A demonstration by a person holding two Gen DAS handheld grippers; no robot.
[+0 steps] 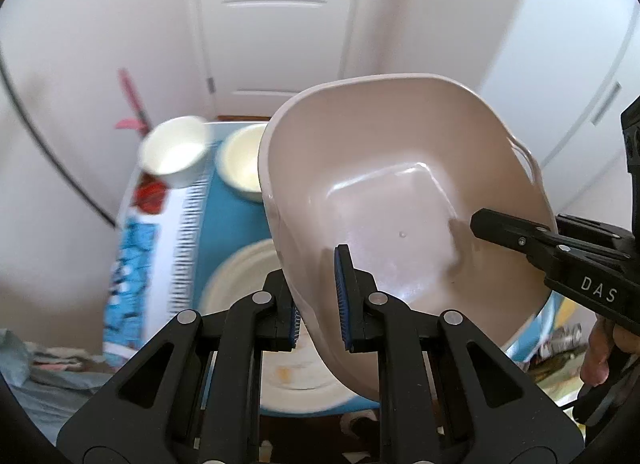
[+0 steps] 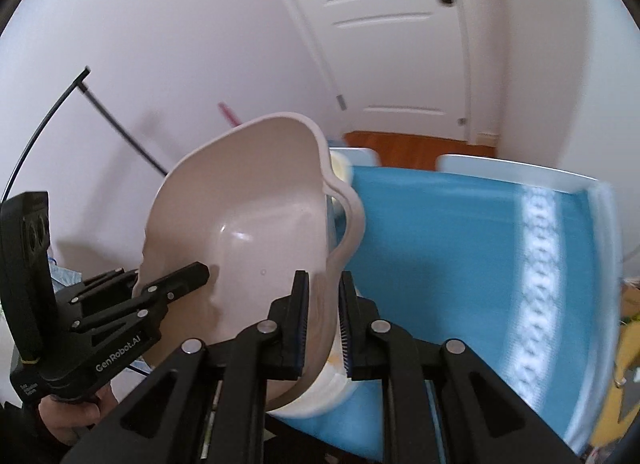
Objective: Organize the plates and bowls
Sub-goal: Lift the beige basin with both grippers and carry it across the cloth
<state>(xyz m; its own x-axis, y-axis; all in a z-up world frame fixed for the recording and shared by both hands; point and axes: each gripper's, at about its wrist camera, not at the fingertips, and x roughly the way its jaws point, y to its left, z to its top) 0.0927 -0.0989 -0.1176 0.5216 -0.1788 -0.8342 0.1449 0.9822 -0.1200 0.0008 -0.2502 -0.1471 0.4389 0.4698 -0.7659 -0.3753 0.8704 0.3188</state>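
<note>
Holds a large beige plastic basin [image 1: 404,200] in mid-air above a small table [image 2: 460,248] draped in a blue cloth with white patterned borders. Left gripper [image 1: 320,300] clamped on the basin's near rim, one blue-padded finger [image 1: 343,296] inside the wall and the other outside, pads pressing the thin plastic between them. Right gripper [image 2: 323,320] closed likewise on the opposite rim, one finger inside, one outside, seen in the left wrist view as a black arm reaching over the basin's right edge [image 1: 520,240]. Seen in the right wrist view, the left gripper's finger tip [image 2: 188,276] lying against the inner wall. Basin tilted, open side facing both cameras, a slotted handle visible at its far rim [image 1: 524,160], inside bare but for a small speck on the glossy floor. Below and left of the basin in the left wrist view, two white bowls [image 1: 176,152] [image 1: 242,164] standing side by side at the far end of the table, the nearer edges blurred. Under the basin, a stack of cream plates [image 1: 240,276] on the cloth, partly hidden by the basin's underside, with a yellowish smear on the top plate. Behind the table, a white panelled door [image 1: 276,24] with a black handle, and white walls. Part of a hand [image 1: 600,356] visible at the right edge, gripping the right tool's handle.
</note>
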